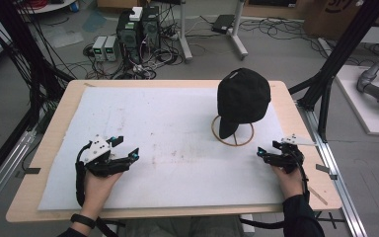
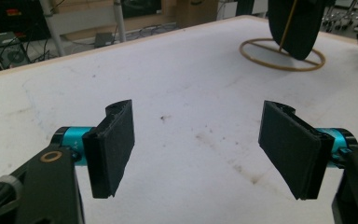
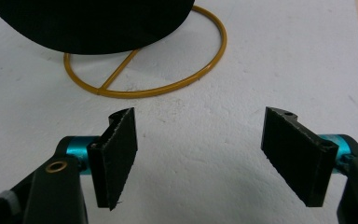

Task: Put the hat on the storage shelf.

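A black cap (image 1: 243, 98) sits on a thin gold wire stand (image 1: 233, 139) toward the far right of the table (image 1: 49, 133), which is covered by a stained white mat (image 1: 168, 148). That stand looks light and top-heavy to me; if the right tool (image 1: 267, 153) comes in low and catches the ring base, or pulls the cap sideways rather than up, the whole thing could tip or skid across the mat. The cap's soft crown could also fold and slip from a shallow pinch.

Both hands rest near the front edge, well apart. The right tool points toward the stand and is near it, jaws spread wide with nothing between them. The left tool (image 1: 123, 148) lies at the mat's left side, angled across toward the cap, its jaws equally wide and empty.
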A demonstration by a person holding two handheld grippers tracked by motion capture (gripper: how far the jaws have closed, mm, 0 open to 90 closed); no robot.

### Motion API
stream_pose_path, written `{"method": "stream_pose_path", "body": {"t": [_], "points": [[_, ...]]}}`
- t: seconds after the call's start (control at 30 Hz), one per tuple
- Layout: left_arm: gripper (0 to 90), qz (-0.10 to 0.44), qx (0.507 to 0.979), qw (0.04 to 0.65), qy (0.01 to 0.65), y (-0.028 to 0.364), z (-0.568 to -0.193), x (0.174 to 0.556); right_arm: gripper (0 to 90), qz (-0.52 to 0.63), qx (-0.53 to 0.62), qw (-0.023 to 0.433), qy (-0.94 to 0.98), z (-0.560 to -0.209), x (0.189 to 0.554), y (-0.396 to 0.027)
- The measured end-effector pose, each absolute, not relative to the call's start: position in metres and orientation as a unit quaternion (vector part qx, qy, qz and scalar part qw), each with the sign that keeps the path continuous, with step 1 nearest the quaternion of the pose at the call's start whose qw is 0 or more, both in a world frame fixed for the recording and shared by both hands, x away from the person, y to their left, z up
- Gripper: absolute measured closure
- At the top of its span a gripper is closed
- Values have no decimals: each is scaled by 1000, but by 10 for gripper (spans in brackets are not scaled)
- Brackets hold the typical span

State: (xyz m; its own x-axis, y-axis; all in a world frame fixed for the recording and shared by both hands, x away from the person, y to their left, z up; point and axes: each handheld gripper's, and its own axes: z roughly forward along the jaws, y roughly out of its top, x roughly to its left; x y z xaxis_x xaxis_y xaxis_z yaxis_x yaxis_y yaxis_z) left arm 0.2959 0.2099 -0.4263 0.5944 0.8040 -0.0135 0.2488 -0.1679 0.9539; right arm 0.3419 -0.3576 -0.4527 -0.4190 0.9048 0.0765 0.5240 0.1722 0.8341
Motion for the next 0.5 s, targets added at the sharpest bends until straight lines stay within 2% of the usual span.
{"method": "stream_pose_path", "body": {"t": [0.5], "points": [[272, 258, 727, 516, 371, 208, -432, 297, 266, 415, 486, 218, 738, -453, 344, -357]]}}
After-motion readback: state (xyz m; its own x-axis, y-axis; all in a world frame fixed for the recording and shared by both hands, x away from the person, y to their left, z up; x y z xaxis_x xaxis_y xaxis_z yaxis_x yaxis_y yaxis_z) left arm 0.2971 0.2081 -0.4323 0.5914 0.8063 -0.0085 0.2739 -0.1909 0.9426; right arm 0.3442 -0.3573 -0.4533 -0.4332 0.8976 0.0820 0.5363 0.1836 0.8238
